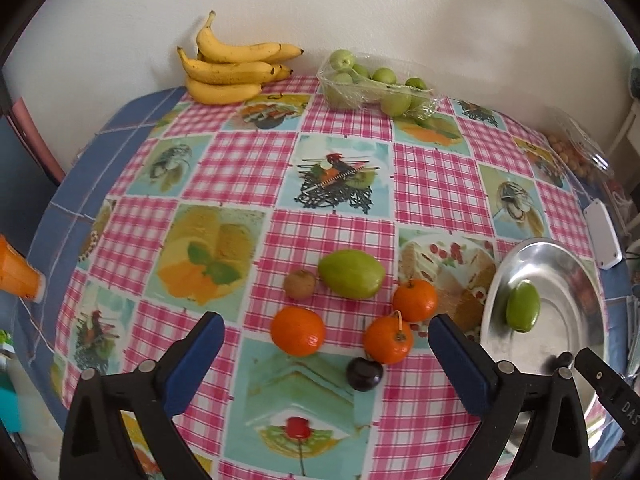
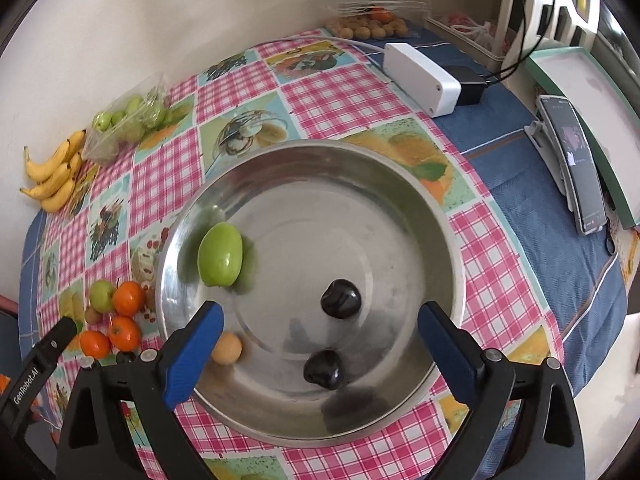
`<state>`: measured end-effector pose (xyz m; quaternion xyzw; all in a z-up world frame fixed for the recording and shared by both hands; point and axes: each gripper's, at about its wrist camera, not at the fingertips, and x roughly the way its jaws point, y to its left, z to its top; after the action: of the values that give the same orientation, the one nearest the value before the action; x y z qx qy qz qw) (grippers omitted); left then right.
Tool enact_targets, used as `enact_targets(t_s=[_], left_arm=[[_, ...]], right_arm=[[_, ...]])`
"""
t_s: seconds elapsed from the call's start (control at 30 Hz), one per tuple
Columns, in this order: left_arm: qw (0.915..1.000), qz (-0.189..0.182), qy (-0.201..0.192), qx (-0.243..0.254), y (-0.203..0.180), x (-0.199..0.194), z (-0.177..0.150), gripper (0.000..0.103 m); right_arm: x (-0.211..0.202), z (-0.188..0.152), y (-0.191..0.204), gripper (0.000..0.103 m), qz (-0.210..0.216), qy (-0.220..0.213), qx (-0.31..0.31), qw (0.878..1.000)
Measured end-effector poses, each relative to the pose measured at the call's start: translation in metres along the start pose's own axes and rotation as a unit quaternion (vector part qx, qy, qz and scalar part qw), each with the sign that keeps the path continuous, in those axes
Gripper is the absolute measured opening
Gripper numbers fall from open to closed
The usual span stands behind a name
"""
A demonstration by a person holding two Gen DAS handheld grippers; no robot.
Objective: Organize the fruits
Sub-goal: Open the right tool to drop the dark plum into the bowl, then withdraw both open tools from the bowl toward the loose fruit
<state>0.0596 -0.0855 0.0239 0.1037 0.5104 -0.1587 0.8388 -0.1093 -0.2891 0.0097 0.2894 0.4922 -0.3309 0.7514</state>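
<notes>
Steel bowl (image 2: 400,184) on checked tablecloth (image 1: 240,168), holding: one green fruit (image 2: 220,255), two dark cherries (image 2: 341,298), one small tan fruit (image 2: 227,348), perhaps a loquat. Right gripper (image 2: 320,344) above the bowl, jaws apart, empty. Left gripper (image 1: 326,344) likewise spread and empty, over loose fruit beside the bowl: three mandarins (image 1: 297,331), green fruit (image 1: 352,273), kiwi (image 1: 300,284), dark cherry (image 1: 364,373). Bananas (image 1: 232,68) and bagged green plums (image 1: 372,84) by the wall.
</notes>
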Motion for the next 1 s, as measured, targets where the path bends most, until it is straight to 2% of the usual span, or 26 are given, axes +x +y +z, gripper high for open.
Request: enact_targets(t_s=[0.3, 0.43, 0.57, 0.77, 1.0], left_arm=[[0.9995, 0.001, 0.015, 0.027, -0.004, 0.006, -0.001, 0.103], [0.9993, -0.013, 0.022, 0.029, -0.003, 0.010, -0.001, 0.103], [0.9989, -0.010, 0.036, 0.028, 0.000, 0.016, -0.001, 0.103], [0.9988, 0.008, 0.046, 0.016, 0.016, 0.021, 0.000, 0.103], [0.9981, 0.035, 0.040, -0.029, 0.057, 0.022, 0.004, 0.103]], right_arm=[[0.007, -0.002, 0.009, 0.098, -0.004, 0.011, -0.021, 1.000], [0.012, -0.001, 0.013, 0.098, -0.004, 0.020, -0.025, 0.999], [0.015, -0.004, 0.024, 0.098, -0.004, 0.025, -0.036, 0.999], [0.019, -0.007, 0.042, 0.098, -0.003, 0.027, -0.046, 0.999], [0.020, -0.012, 0.068, 0.098, 0.006, 0.027, -0.064, 0.998]])
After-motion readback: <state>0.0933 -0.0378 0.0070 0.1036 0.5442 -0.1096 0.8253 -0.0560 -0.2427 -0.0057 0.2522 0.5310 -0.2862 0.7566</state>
